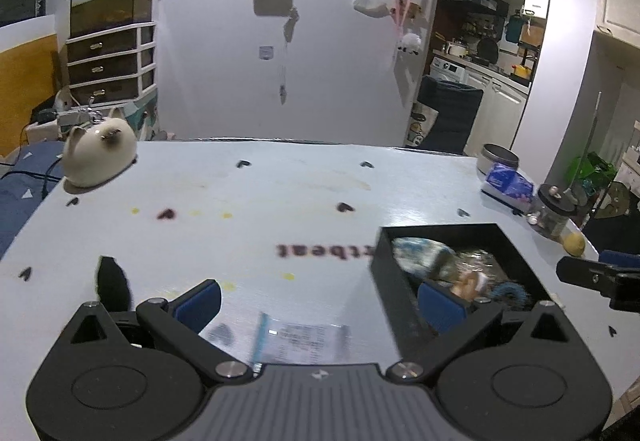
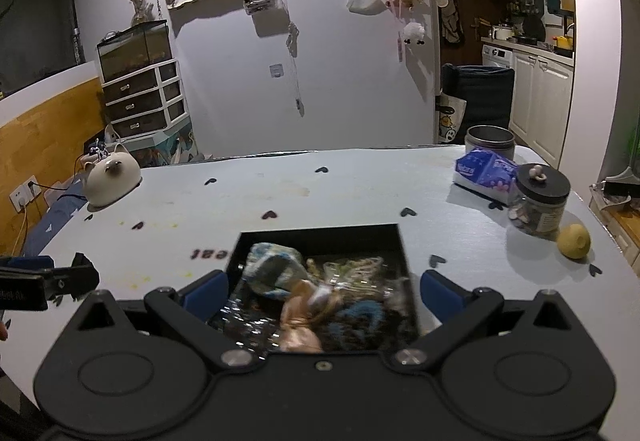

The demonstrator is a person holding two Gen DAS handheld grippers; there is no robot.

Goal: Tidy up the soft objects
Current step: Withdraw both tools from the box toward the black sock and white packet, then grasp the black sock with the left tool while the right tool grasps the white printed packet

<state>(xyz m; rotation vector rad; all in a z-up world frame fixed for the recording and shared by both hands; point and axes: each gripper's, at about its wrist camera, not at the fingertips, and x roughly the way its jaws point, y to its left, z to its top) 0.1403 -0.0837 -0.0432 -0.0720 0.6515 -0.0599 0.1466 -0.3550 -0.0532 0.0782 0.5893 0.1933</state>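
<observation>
A black box (image 2: 320,235) sits on the pale table and holds several soft items: a blue-white bundle (image 2: 274,269), a peach fabric piece (image 2: 300,325) and a blue fuzzy item (image 2: 364,311). The box also shows in the left wrist view (image 1: 384,261). My right gripper (image 2: 324,301) is open and empty just above the box's near side. My left gripper (image 1: 320,307) is open and empty above the table, left of the box. A small black soft object (image 1: 112,283) lies on the table by its left finger. A packet with a printed label (image 1: 300,343) lies between its fingers.
A cream cat-shaped figure (image 1: 100,153) stands at the table's far left corner. At the right edge are a tissue pack (image 2: 484,171), a metal tin (image 2: 490,141), a lidded glass jar (image 2: 538,201) and a yellow lemon (image 2: 574,241).
</observation>
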